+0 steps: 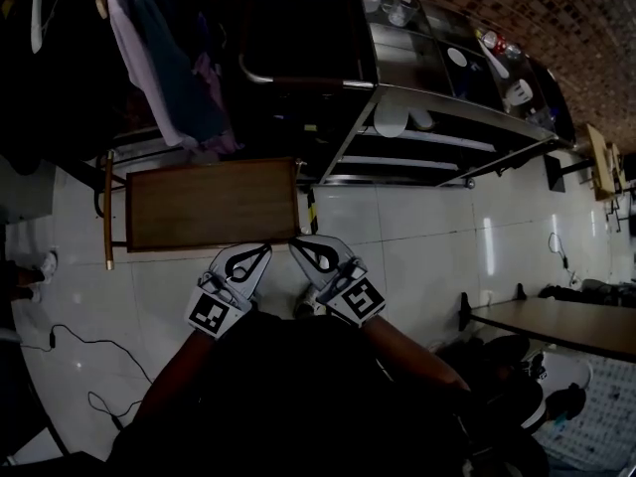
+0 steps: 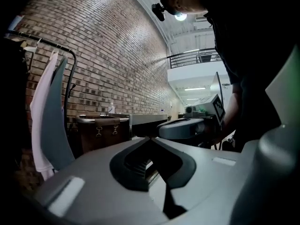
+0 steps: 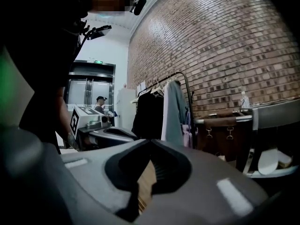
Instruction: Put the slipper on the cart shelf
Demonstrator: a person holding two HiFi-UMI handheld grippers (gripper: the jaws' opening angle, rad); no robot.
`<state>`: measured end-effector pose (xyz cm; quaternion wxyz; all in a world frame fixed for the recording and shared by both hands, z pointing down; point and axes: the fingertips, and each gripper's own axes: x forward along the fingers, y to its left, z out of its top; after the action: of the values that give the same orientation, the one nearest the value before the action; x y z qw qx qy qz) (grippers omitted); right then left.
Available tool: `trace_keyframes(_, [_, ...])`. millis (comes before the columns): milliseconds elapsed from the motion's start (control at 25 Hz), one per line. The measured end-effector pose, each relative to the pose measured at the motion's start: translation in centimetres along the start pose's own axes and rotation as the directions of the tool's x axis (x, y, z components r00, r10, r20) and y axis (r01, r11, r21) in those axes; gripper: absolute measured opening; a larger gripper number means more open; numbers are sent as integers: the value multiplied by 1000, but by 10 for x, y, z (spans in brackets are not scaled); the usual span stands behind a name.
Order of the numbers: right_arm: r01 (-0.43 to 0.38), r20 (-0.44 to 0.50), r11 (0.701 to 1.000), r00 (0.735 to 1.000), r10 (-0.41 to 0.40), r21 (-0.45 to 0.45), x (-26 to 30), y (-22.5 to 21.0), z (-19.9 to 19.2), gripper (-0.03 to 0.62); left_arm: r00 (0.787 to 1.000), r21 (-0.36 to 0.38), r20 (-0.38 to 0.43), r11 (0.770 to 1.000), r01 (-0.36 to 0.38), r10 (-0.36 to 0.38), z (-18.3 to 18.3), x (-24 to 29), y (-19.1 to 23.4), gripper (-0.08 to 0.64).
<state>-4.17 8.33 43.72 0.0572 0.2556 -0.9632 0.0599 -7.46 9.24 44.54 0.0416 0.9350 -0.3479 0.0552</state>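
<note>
Head view, looking steeply down on a dim tiled floor. At 10 o'clock, garments (image 1: 159,58) hang from a clothes rack. Below them, near centre, stands a bare wooden table (image 1: 214,205).

At 6 o'clock the person's forearms reach in from the bottom edge, side by side. The left gripper (image 1: 264,250) and right gripper (image 1: 296,245) are held close to level. They angle inward so their tips nearly meet just short of the table's near edge. Each gripper's own view shows its jaws pressed together with nothing between them.

At 1 o'clock is a metal cart (image 1: 437,97). A pale oval thing on its lower shelf is probably the slipper (image 1: 391,120), though it is too small and dim to be sure. It is well apart from both grippers.

A slipper is likely light, soft and bendable, and not fragile. A pinch across the sole's edge or the upper strap, near the middle, should hold it without it drooping.
</note>
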Motion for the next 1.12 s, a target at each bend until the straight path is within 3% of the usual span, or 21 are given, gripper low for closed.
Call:
trace_keyframes(320, [58,-14,998,998,-58,25,82,30,12,0,998,-20,8,998,56,-56,-3,-53,64,0])
trace_keyframes(600, [86,-1,996,996,-86,9,115,49,19,2,996,-13,38,996,85,-84,-5,-77,89,0])
trace_keyframes(1120, [33,7,999,999,-33,9,102,48,25,0,998,-32,20,998,52,-51,1,-70,74,0])
